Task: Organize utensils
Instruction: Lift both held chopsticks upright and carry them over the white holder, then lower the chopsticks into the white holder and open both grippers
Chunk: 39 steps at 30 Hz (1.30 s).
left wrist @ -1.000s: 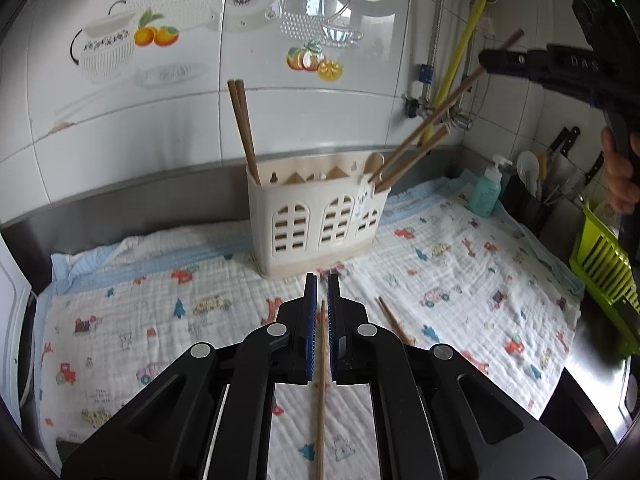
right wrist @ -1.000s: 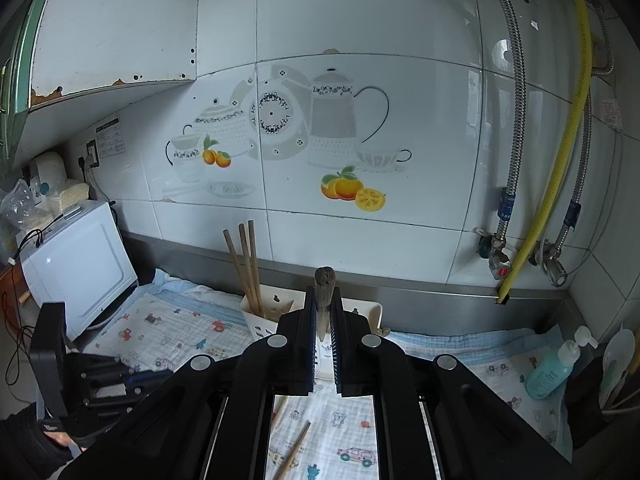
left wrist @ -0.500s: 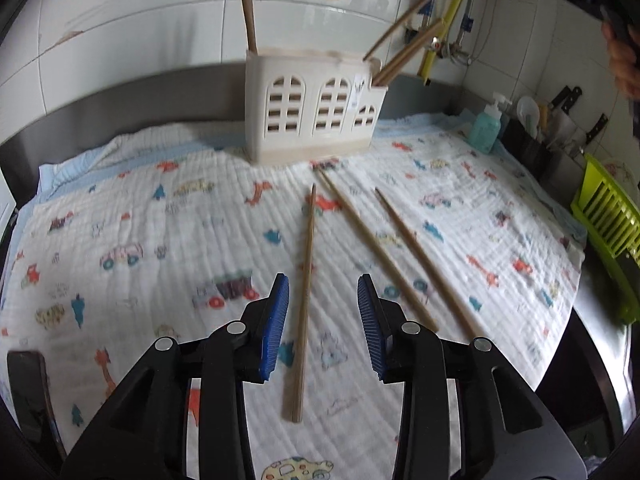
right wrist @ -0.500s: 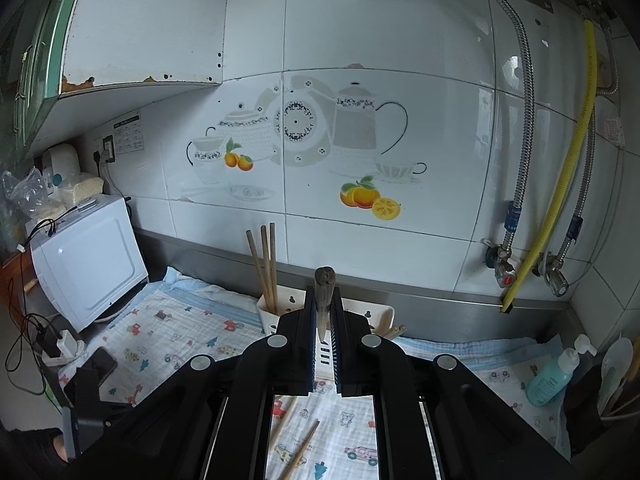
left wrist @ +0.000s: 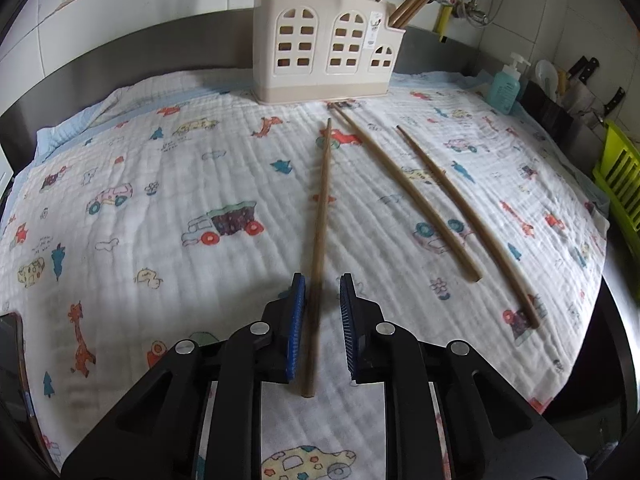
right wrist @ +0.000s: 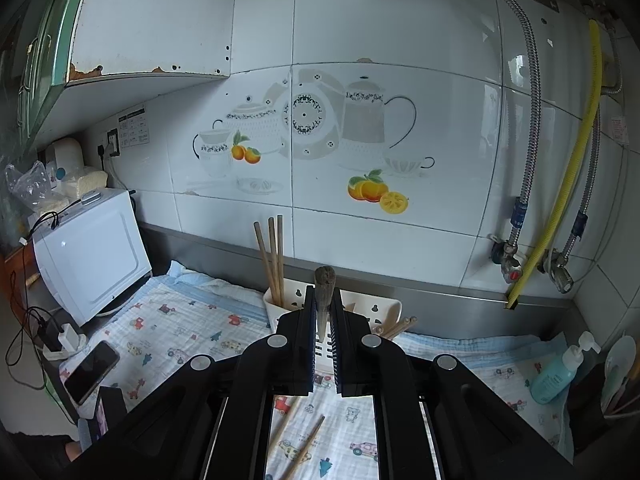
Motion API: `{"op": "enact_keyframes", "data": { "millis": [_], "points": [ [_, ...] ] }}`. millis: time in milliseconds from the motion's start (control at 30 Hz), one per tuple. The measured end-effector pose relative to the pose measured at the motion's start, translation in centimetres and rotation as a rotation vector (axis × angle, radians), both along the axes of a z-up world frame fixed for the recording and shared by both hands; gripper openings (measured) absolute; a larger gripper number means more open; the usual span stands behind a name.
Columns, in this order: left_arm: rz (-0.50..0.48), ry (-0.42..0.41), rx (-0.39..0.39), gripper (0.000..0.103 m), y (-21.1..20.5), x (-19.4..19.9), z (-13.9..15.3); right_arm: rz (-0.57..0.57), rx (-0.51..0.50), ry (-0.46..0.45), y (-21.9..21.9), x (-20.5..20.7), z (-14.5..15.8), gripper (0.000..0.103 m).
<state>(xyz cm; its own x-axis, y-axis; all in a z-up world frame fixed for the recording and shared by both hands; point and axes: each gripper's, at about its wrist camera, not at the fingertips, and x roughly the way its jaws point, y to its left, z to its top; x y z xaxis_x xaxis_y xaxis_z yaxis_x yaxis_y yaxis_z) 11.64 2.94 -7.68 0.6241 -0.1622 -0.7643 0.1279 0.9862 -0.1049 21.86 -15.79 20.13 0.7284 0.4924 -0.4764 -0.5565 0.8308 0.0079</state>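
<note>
Three wooden chopsticks lie on a printed cloth (left wrist: 160, 208). My left gripper (left wrist: 322, 286) is open and low over the cloth, its blue pads on either side of the near end of the left chopstick (left wrist: 320, 216). Two more chopsticks (left wrist: 404, 192) lie to its right. A cream utensil holder (left wrist: 324, 46) stands at the back with chopsticks in it. My right gripper (right wrist: 324, 294) is shut on a chopstick (right wrist: 324, 280) that points end-on at the camera, above the holder (right wrist: 384, 306).
A teal soap bottle (left wrist: 505, 90), a knife block and a green rack (left wrist: 620, 184) stand on the right. A white microwave (right wrist: 88, 252) and a phone (right wrist: 92, 372) are on the left. The tiled wall with pipes (right wrist: 560, 184) is behind the holder.
My left gripper opened, let its chopstick down onto the cloth, and now stands lower with narrower jaws around its near end. My right gripper has risen slightly, still holding its chopstick.
</note>
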Motion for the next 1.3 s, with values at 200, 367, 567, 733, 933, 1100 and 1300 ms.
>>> {"op": "enact_keyframes", "data": {
  "millis": [200,367,567,733,933,1100,1300],
  "points": [
    [0.003,-0.017,0.067,0.007,-0.8,-0.2,0.0,-0.003,-0.002,-0.002,-0.1,0.0,-0.1,0.007],
    [0.003,-0.022,0.042,0.006,-0.5,-0.1,0.9,0.0,-0.002,0.0,-0.1,-0.2,-0.1,0.007],
    [0.024,-0.093,0.011,0.006,0.2,-0.2,4.1,0.002,-0.002,-0.002,-0.1,-0.3,-0.1,0.007],
    [0.029,-0.174,-0.017,0.006,0.6,0.5,7.5,0.006,0.006,-0.004,0.1,-0.2,0.1,0.007],
    [0.023,-0.231,-0.014,0.006,0.5,1.9,10.0,0.001,0.01,-0.011,0.2,0.1,0.4,0.007],
    [-0.002,-0.265,-0.008,0.006,0.1,3.1,12.3,-0.018,0.018,-0.012,-0.3,1.1,0.6,0.007],
    [-0.04,-0.304,0.003,0.005,-0.4,5.4,15.6,-0.043,0.021,-0.022,-0.6,2.8,1.6,0.007]
  ]
}}
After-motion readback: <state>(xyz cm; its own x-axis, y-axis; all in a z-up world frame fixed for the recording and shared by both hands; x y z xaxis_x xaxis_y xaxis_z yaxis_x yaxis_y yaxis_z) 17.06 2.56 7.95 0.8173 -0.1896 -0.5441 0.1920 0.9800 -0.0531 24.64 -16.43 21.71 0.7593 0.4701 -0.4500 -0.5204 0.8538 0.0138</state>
